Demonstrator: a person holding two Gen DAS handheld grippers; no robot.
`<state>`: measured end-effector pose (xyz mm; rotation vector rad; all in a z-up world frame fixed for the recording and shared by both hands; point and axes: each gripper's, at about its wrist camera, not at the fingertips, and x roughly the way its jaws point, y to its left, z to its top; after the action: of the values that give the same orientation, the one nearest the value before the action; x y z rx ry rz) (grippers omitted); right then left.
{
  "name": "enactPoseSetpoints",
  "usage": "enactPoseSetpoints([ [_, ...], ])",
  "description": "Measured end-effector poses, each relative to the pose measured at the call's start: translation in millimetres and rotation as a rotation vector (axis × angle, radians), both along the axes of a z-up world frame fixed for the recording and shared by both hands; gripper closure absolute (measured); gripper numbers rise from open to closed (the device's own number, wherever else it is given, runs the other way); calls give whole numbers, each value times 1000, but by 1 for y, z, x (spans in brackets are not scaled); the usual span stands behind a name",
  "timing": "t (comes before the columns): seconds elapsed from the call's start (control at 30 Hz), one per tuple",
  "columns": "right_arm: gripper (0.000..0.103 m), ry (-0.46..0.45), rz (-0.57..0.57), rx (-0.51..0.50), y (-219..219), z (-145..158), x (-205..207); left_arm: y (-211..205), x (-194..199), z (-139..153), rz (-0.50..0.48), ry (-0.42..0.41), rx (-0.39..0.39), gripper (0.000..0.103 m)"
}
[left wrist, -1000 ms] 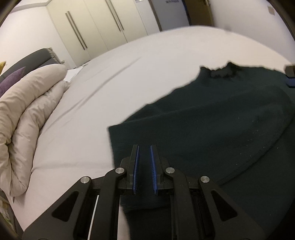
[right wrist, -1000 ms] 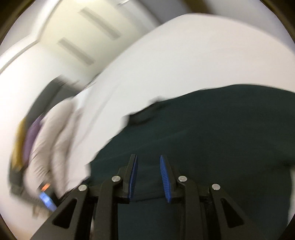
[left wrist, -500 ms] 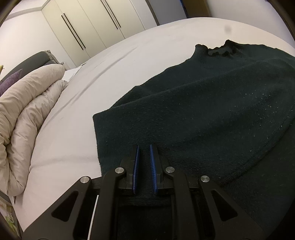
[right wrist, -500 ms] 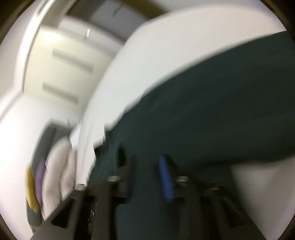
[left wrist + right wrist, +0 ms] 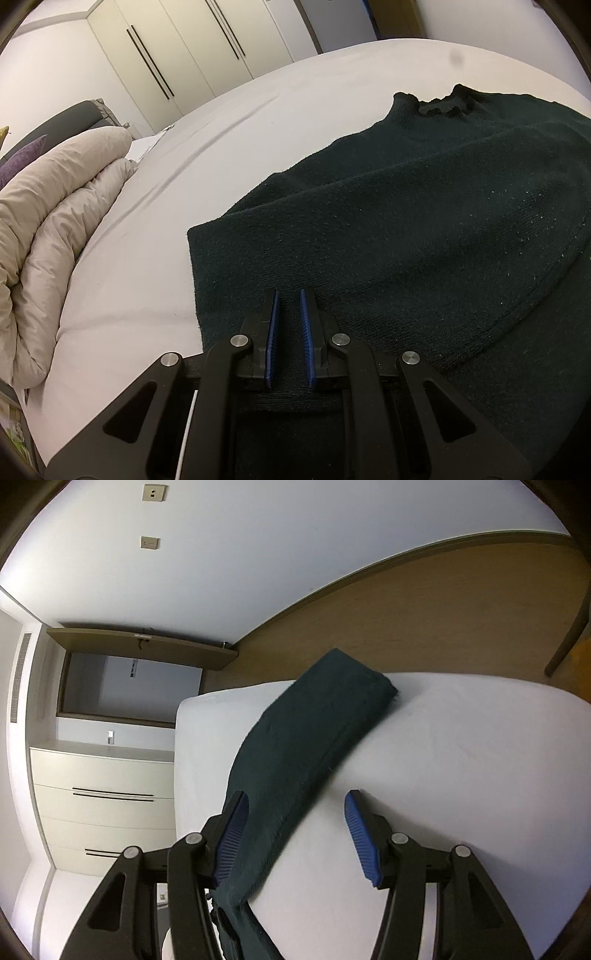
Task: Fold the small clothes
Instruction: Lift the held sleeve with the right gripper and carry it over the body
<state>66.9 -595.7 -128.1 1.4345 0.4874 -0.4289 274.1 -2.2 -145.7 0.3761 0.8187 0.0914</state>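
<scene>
A dark green knitted sweater (image 5: 406, 221) lies spread on the white bed (image 5: 258, 129), its collar (image 5: 439, 105) at the far side. My left gripper (image 5: 288, 295) sits at the sweater's near edge, shut on a fold of the knit that shows between its blue pads. In the right wrist view, which is rolled sideways, one long sleeve (image 5: 314, 731) of the sweater stretches over the bed (image 5: 461, 757) towards its edge. My right gripper (image 5: 295, 794) straddles the sleeve with its jaws opening. The cloth brushes the left finger (image 5: 231, 830), and the pads do not press on it.
A bunched beige duvet (image 5: 55, 221) lies on the left of the bed, with cream wardrobe doors (image 5: 166, 55) behind it. The right wrist view shows wooden floor (image 5: 443, 620) past the bed's edge and a cream drawer unit (image 5: 103, 794).
The right gripper swung fast away from the sweater's body, rolled over and spread its jaws; it now straddles a sleeve. The sweater has settled flatter on the bed. The left gripper stays shut.
</scene>
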Motion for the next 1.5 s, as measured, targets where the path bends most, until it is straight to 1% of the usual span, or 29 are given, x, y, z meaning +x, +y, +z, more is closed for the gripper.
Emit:
enactPoseSetpoints([
  [0.07,45,-3,12,2,2,0,13,0,0,0,0,-1,2,91],
  [0.13,45,-4,0,22,3,-2,20,0,0,0,0,-1,0,91],
  [0.2,45,-24,-17,35,-1,-2,17,1,0,0,0,-1,-4,91],
  [0.27,46,-80,-73,69,-2,-6,10,1,0,0,0,-2,-6,91],
  [0.4,52,-208,-230,110,8,-15,-16,3,-1,0,0,-4,-16,91],
  [0.5,53,-248,-278,99,10,-18,-29,6,-1,2,-1,-4,-29,91],
  [0.6,53,-228,-283,68,7,-16,-33,8,-1,2,-1,-4,-35,91],
  [0.63,54,-196,-274,53,8,-18,-25,8,-1,2,-2,-5,-34,91],
  [0.73,58,-153,-288,36,-3,-19,-21,9,-1,2,-2,-4,-34,91],
  [0.77,62,-138,-294,29,-5,-20,-18,8,-1,2,-2,-4,-34,91],
  [0.8,69,-121,-294,14,-7,-20,-15,9,-1,2,-2,-5,-33,91],
  [0.83,73,-107,-293,5,-13,-22,-3,9,-1,2,-2,-5,-34,91],
  [0.87,84,-86,-285,-11,-16,-23,1,8,-1,2,-2,-5,-33,91],
  [0.9,92,-71,-270,-20,-20,-25,5,8,-1,2,-2,-5,-33,91],
  [0.97,93,-50,-247,-34,-20,-26,6,10,-1,3,-2,-5,-36,91],
  [1.03,93,-39,-228,-77,-17,-18,5,11,-1,3,-2,-6,-40,91],
  [1.1,93,-25,-197,-147,-10,-2,14,13,-1,4,-2,-5,-50,91],
  [1.17,93,-6,-138,-224,4,17,30,16,0,6,0,-2,-71,91],
  [1.23,93,10,-65,-327,19,43,57,21,2,9,4,5,-115,91],
  [1.3,93,13,53,-448,50,74,95,30,4,15,16,20,-183,91],
  [1.33,93,13,121,-517,76,87,110,39,6,20,37,36,-261,91],
  [1.37,93,7,213,-608,112,102,131,47,6,25,57,52,-341,90],
  [1.4,93,-2,318,-709,155,115,151,57,6,29,77,78,-464,87],
  [1.43,93,-13,421,-802,196,124,167,63,7,33,83,103,-562,81],
  [1.47,93,-22,521,-901,239,129,182,66,8,36,81,126,-647,78],
  [1.5,93,-31,609,-991,282,129,191,67,8,39,75,148,-734,72],
])
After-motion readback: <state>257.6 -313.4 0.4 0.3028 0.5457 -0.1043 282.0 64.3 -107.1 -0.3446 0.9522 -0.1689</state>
